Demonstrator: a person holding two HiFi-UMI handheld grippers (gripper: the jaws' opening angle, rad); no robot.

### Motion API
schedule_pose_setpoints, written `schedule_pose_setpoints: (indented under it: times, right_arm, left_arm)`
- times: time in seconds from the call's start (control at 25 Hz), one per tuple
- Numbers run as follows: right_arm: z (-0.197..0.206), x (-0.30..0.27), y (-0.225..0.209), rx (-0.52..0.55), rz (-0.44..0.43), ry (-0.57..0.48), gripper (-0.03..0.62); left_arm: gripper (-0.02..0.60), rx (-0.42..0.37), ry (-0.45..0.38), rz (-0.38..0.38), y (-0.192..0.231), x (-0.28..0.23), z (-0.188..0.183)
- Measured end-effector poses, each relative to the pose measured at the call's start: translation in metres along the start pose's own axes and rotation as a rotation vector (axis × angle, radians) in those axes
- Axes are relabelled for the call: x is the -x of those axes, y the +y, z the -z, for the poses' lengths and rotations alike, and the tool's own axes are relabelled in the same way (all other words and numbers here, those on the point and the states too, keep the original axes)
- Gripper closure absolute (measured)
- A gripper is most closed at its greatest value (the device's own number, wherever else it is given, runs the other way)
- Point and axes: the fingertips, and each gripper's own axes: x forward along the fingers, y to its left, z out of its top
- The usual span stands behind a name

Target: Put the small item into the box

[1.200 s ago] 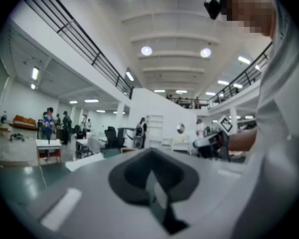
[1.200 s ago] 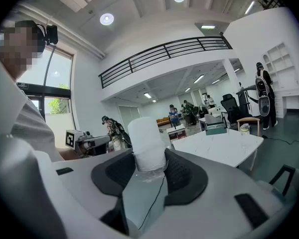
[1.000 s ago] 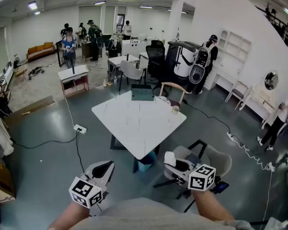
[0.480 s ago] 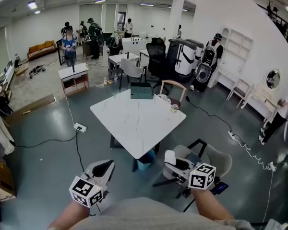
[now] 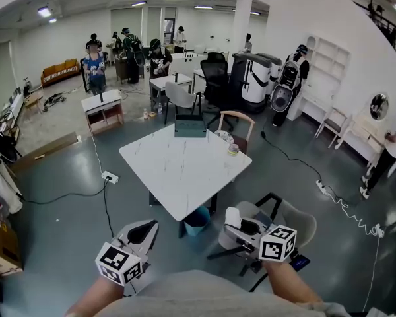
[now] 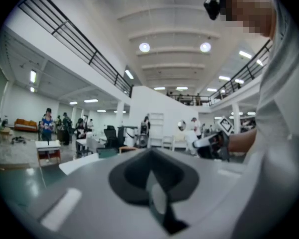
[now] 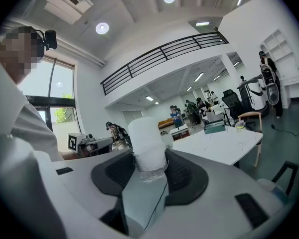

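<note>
My right gripper [image 5: 237, 223] is shut on a small white cylinder-shaped item [image 5: 233, 216], held low in front of my body. In the right gripper view the item [image 7: 146, 141] stands upright between the dark pads [image 7: 187, 176]. My left gripper [image 5: 142, 232] is beside it at the left, jaws together with nothing in them; its own view shows the dark pads [image 6: 134, 176] closed. The dark green box [image 5: 190, 127] sits at the far edge of the white marble table [image 5: 178, 170], well ahead of both grippers. The box [image 7: 214, 127] also shows in the right gripper view.
A small jar [image 5: 233, 150] stands at the table's right corner. A grey chair [image 5: 292, 220] is close to my right gripper, and a blue bin [image 5: 198, 220] sits under the table. A cable [image 5: 66, 193] crosses the floor at left. Several people and desks fill the far room.
The table has drifted slightly left in the head view as I move. Both grippers keep the same pose and hold. People in the background have shifted.
</note>
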Motion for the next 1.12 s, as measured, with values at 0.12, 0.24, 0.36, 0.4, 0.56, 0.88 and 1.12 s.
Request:
schedule_pose_setpoints:
  times: [0.12, 0.24, 0.36, 0.4, 0.56, 0.88, 1.12]
  right_arm:
    - [-0.002, 0.017, -0.016, -0.002, -0.004, -0.005, 0.418]
    - [-0.004, 0.034, -0.029, -0.003, -0.006, -0.011, 0.416]
    - [-0.003, 0.048, -0.040, 0.003, -0.004, -0.013, 0.416]
    - [-0.004, 0.052, -0.044, 0.005, -0.002, -0.016, 0.416]
    - [-0.005, 0.057, -0.055, -0.002, 0.005, -0.025, 0.416]
    - [-0.006, 0.032, -0.069, -0.012, 0.028, -0.010, 0.416]
    - [-0.020, -0.026, -0.075, 0.002, 0.072, -0.007, 0.417]
  left_arm:
    - [0.575, -0.006, -0.003, 0.008, -0.017, -0.020, -0.001]
    - [0.575, -0.015, -0.001, 0.016, -0.034, -0.038, -0.004]
    - [0.575, -0.016, 0.004, 0.029, -0.048, -0.051, -0.004]
    - [0.575, -0.018, 0.006, 0.036, -0.053, -0.056, -0.003]
    - [0.575, -0.026, 0.018, 0.058, -0.061, -0.069, -0.002]
    - [0.575, -0.012, 0.020, 0.078, -0.035, -0.082, 0.005]
    - [0.575, -0.001, 0.002, 0.101, 0.033, -0.088, 0.009]
